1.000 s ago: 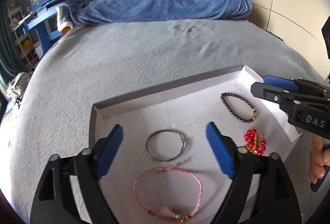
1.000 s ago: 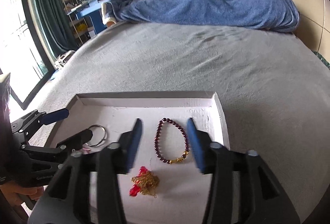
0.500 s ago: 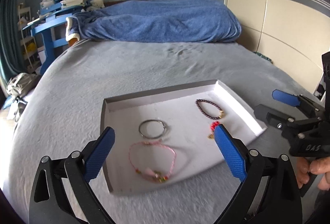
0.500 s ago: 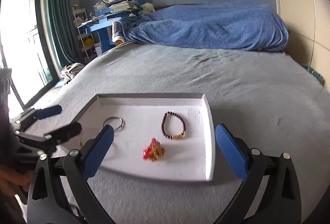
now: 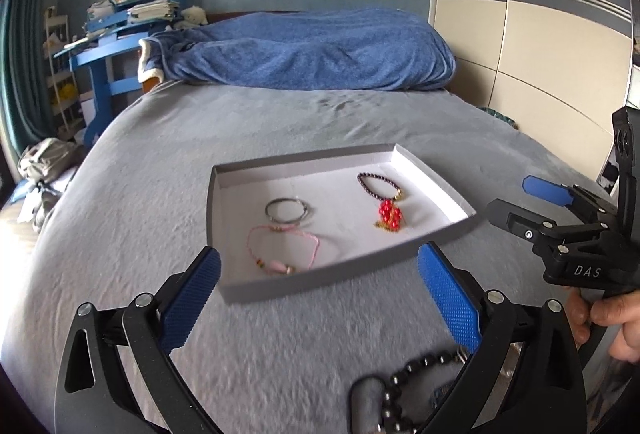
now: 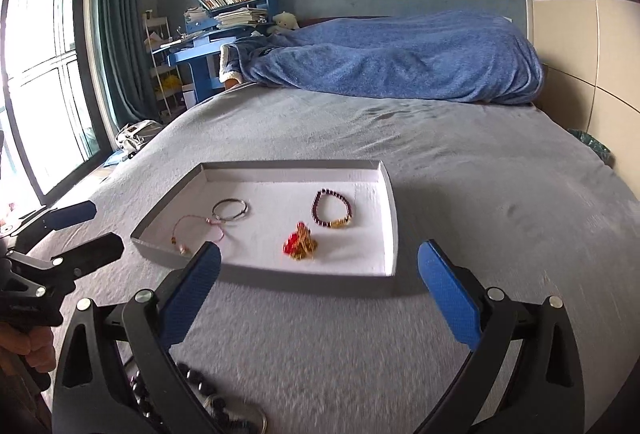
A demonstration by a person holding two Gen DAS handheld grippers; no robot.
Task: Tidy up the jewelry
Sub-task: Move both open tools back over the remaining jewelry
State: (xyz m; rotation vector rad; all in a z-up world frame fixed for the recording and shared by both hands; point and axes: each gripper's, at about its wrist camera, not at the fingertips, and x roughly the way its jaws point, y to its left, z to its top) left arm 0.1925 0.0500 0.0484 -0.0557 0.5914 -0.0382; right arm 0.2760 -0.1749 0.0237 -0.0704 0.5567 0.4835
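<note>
A shallow white tray (image 5: 436, 174) (image 6: 390, 218) lies on the grey bed. In it are a silver bangle (image 5: 287, 211) (image 6: 229, 209), a pink cord bracelet (image 5: 282, 250) (image 6: 196, 228), a dark purple bead bracelet (image 5: 378, 185) (image 6: 332, 208) and a red and gold piece (image 5: 389, 215) (image 6: 300, 241). A black bead bracelet (image 5: 408, 374) (image 6: 188, 382) lies on the bed in front of the tray. My left gripper (image 5: 320, 298) and right gripper (image 6: 320, 298) are both open and empty, held back from the tray's near edge. Each shows at the side of the other's view.
A blue blanket (image 5: 312, 50) is heaped at the far end of the bed. A blue desk with books (image 5: 132, 18) stands at the back left. A cream wardrobe (image 5: 540, 34) runs along the right. A window with green curtains (image 6: 48, 74) is on the left.
Both grippers have pulled back and up from over the tray. The right gripper's jaws have opened wide. The black bead bracelet has come into view at the bottom.
</note>
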